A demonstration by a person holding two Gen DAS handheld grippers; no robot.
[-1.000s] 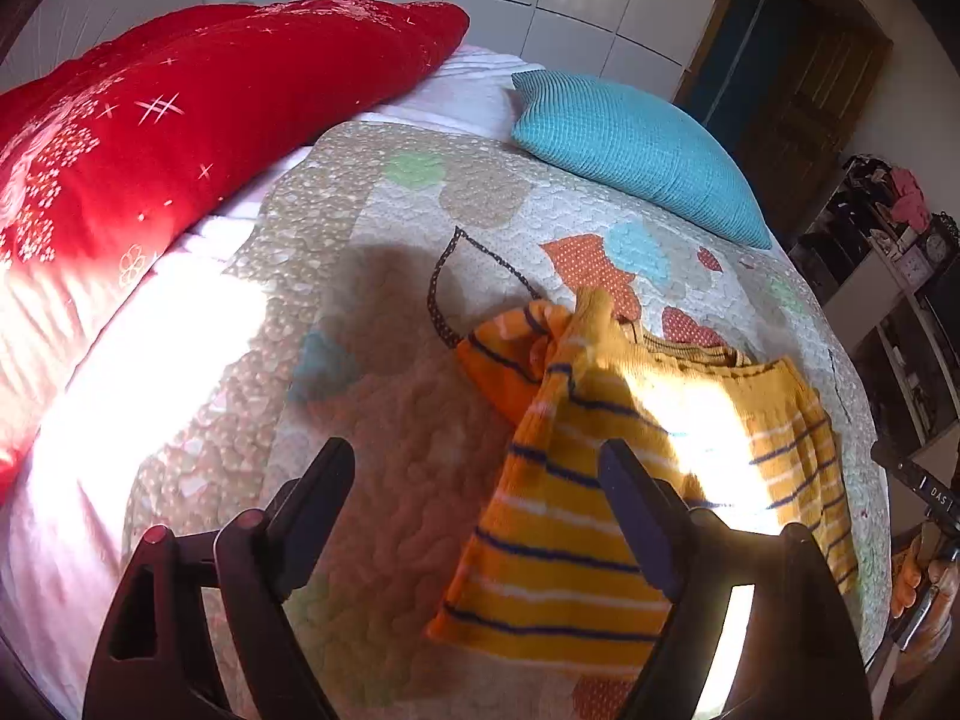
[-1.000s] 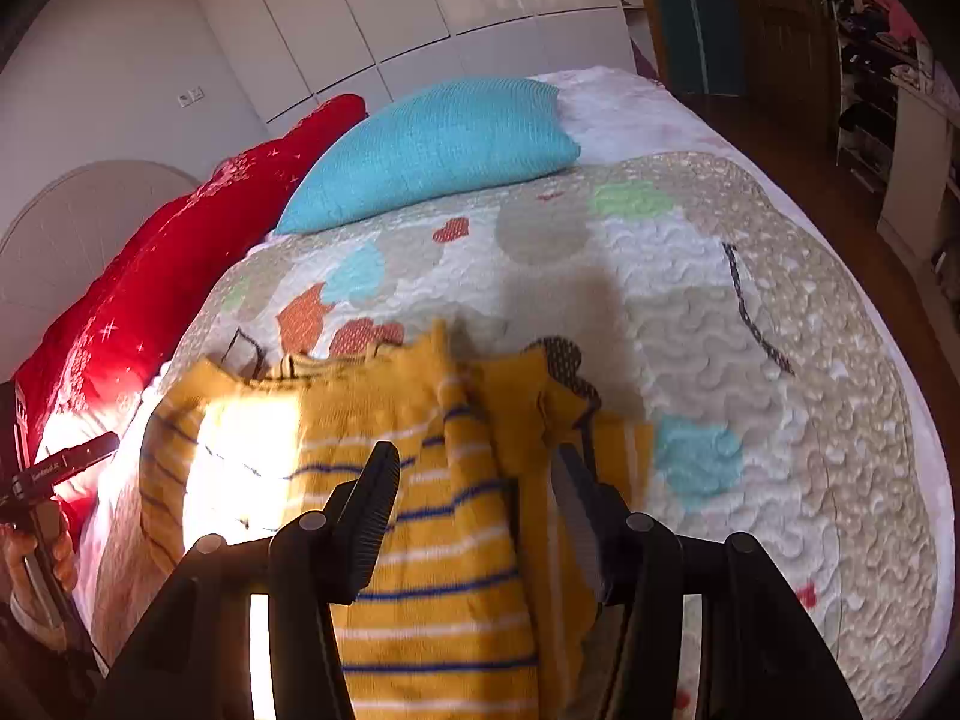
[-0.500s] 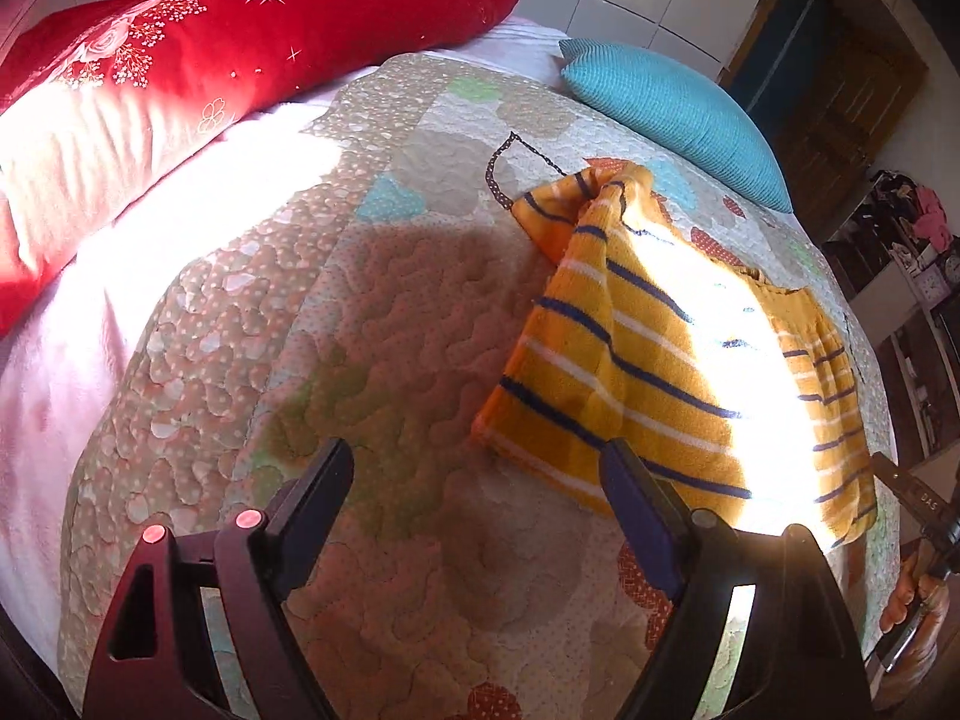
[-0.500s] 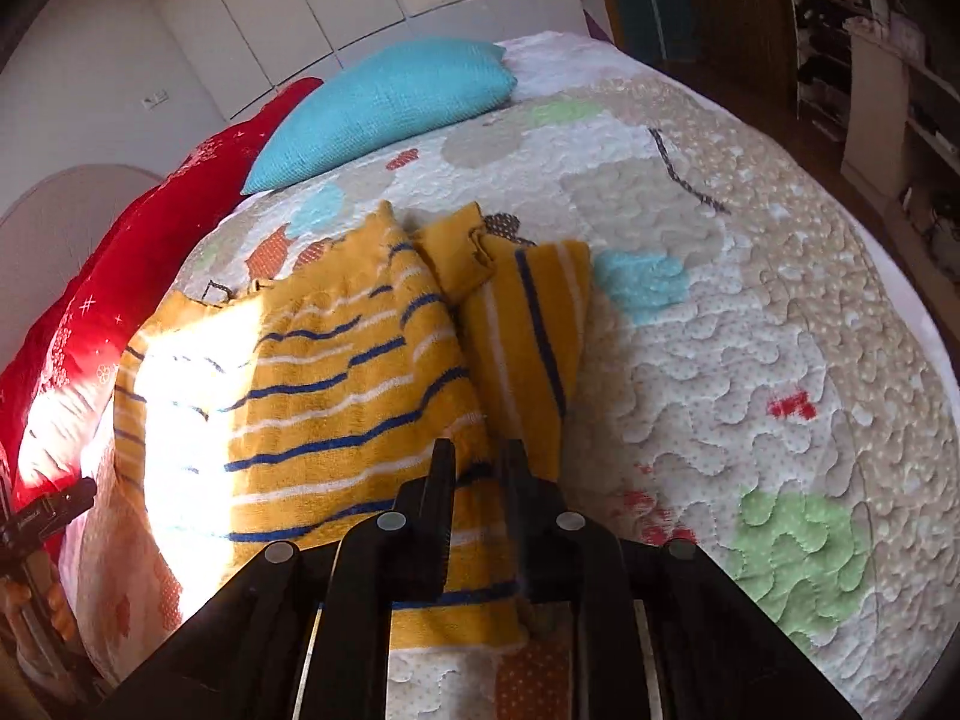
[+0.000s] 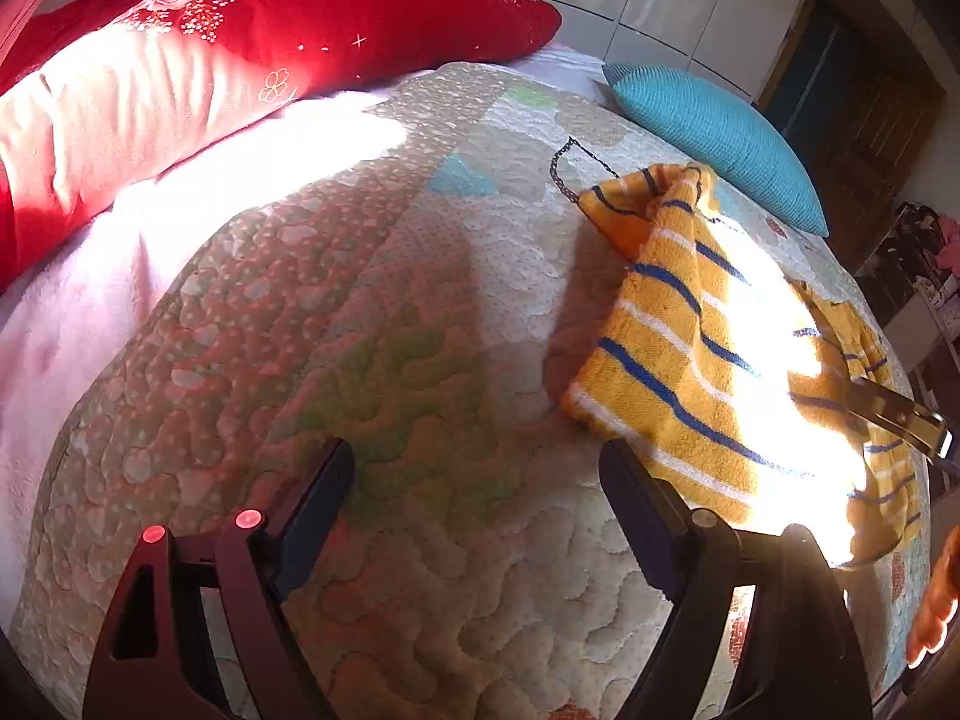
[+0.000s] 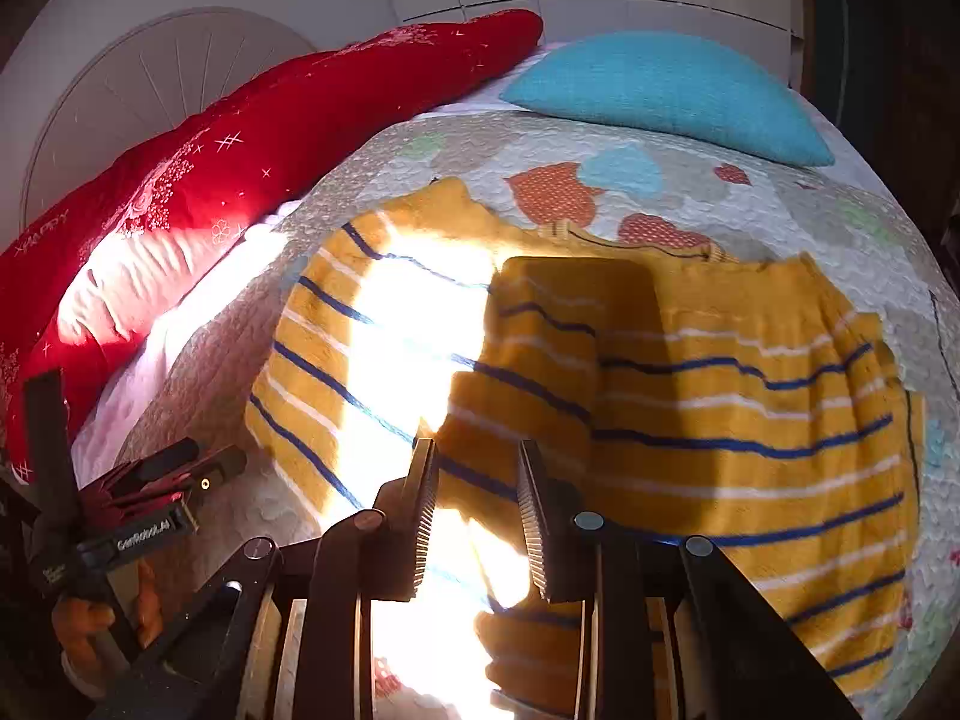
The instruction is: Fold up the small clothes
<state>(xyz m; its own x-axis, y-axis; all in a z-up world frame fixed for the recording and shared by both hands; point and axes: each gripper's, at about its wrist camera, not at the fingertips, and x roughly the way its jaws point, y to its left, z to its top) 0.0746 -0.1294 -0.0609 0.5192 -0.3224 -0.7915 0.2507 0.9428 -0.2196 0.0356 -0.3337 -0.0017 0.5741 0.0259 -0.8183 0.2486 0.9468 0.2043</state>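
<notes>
Garment: soft, light yellow knitted sweater with blue and white stripes (image 6: 690, 396); limp, sags when lifted.
Hold: hem edge at 6 o'clock.
My right gripper (image 6: 477, 504): jaws opening, sweater fabric between them.
My left gripper (image 5: 474, 516): wide, empty.

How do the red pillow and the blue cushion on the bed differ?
The red pillow is long and bolster-like, printed with white snowflake and flower motifs; the blue cushion is shorter, plain and ribbed in texture. Sunlight falls across part of the red pillow, while the blue cushion lies in shade. The yellow striped sweater lies nearer than both. Both rest at the far end of the quilt.
</notes>
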